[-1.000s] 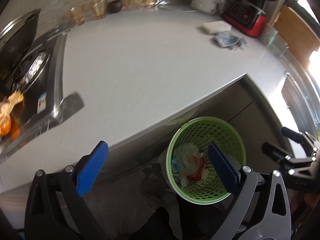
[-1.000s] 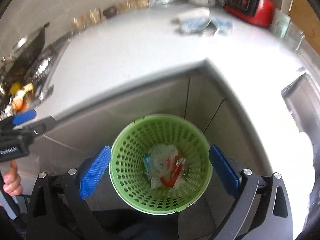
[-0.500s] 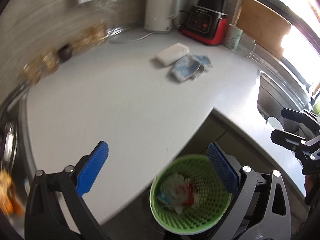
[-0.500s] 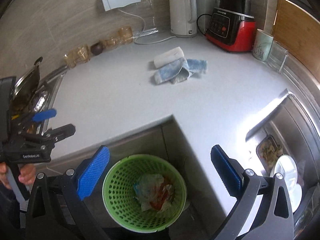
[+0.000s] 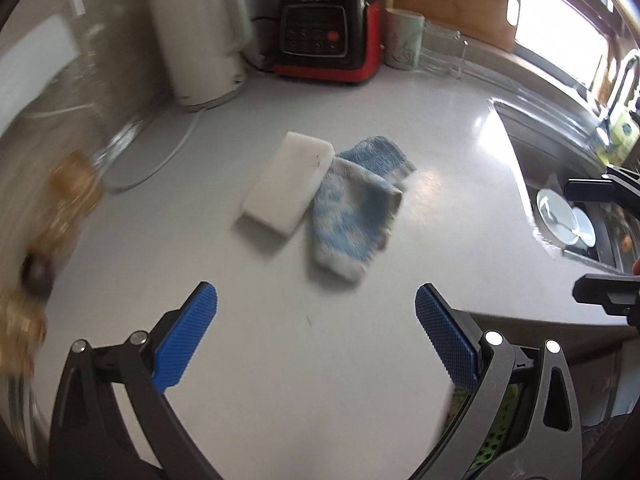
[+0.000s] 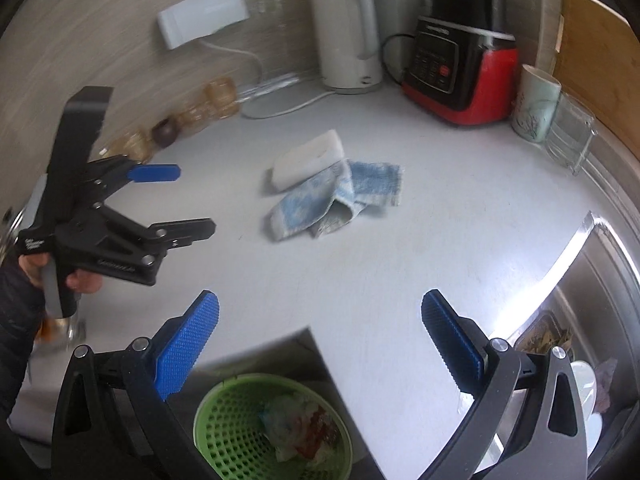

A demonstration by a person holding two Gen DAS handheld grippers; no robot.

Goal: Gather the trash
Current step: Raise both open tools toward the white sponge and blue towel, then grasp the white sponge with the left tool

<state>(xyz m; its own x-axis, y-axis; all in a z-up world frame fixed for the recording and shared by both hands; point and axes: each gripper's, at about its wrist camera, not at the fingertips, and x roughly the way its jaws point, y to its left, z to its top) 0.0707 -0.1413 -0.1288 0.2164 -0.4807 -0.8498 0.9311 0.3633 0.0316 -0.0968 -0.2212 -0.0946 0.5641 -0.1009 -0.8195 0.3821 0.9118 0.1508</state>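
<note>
**Both claws wide, nothing gripped**

Left claw (image 5: pixel 316 312) & right claw (image 6: pixel 320 320) hover over the white counter (image 5: pixel 280 360), spread apart. Trash (image 6: pixel 298 428) sits in the green basket (image 6: pixel 224 440) below counter edge. Sponge (image 5: pixel 288 182) touches blue cloth (image 5: pixel 352 212) mid-counter.
</note>
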